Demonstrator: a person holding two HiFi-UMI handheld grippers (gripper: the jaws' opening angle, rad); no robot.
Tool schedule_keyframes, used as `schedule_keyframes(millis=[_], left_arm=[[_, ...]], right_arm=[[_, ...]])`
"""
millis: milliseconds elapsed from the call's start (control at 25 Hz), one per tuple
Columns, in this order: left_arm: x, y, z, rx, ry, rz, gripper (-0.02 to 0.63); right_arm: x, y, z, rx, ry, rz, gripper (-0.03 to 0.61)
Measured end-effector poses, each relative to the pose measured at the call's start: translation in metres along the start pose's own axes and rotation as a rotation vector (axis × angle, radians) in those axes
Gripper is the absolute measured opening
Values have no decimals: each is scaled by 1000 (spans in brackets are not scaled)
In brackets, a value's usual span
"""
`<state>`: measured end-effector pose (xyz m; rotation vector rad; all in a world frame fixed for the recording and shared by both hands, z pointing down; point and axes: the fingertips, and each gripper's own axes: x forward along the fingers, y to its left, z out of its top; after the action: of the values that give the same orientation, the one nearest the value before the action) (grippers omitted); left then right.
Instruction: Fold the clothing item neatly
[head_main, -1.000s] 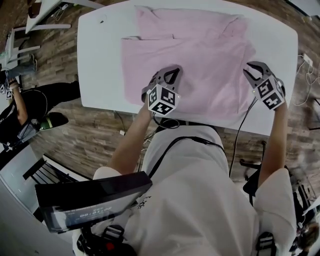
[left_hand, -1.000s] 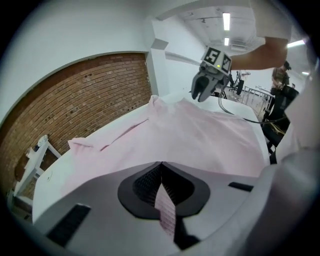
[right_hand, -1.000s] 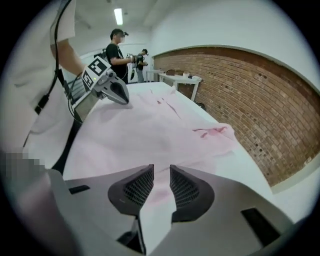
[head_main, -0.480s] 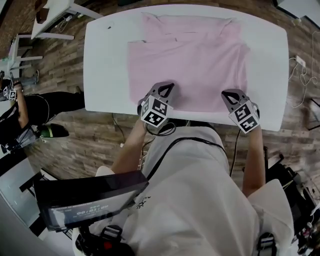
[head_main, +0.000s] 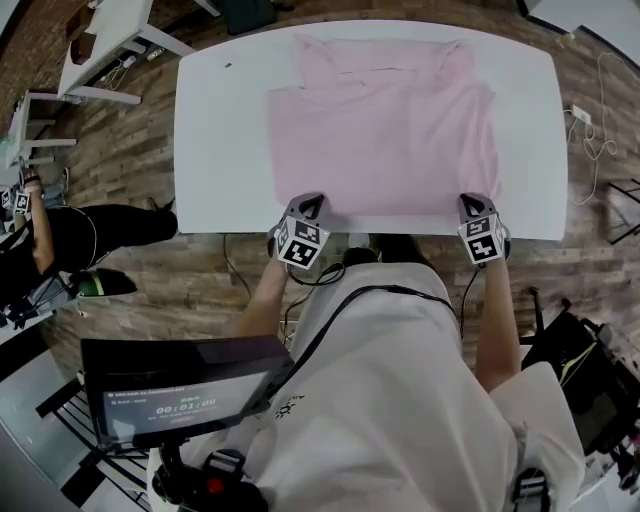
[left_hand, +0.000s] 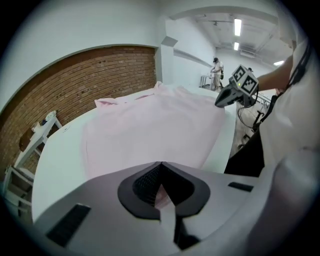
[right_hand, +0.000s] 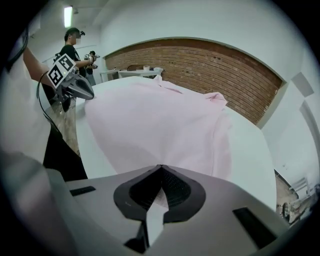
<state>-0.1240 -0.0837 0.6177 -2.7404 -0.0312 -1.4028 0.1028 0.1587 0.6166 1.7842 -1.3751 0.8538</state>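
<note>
Shirt (head_main: 385, 130) lies flat on worktop (head_main: 220, 150), hem at near edge. My left tool (head_main: 308, 202) pinches left hem corner, my right tool (head_main: 474, 204) pinches right corner, probably thin bites. Cloth soft, light, limp: I hold corners, lift evenly.

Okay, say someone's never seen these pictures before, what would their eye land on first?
Most likely the big pink shirt spread flat across the white table, collar toward the far edge. Next, the left gripper and right gripper at the table's near edge, each with its jaws closed on the shirt's hem near a bottom corner.
</note>
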Motion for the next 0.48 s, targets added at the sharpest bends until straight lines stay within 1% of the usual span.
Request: schedule_keyframes(millis=[120,160,320,480], left_arm=[[10,3,-17,42,55,-25,3],[11,4,-21,35,61,-36,3],[12,3,-26,-40,76,-75,3],[11,-6,-34,-43,72,-108,3]], right_arm=[[-1,1,-5,64,18,-35,3],[-2,4,-7,90,24,-40,5],[-7,11,-29,154,41,-64,5],[-6,7,-42,183,65,-72,5]])
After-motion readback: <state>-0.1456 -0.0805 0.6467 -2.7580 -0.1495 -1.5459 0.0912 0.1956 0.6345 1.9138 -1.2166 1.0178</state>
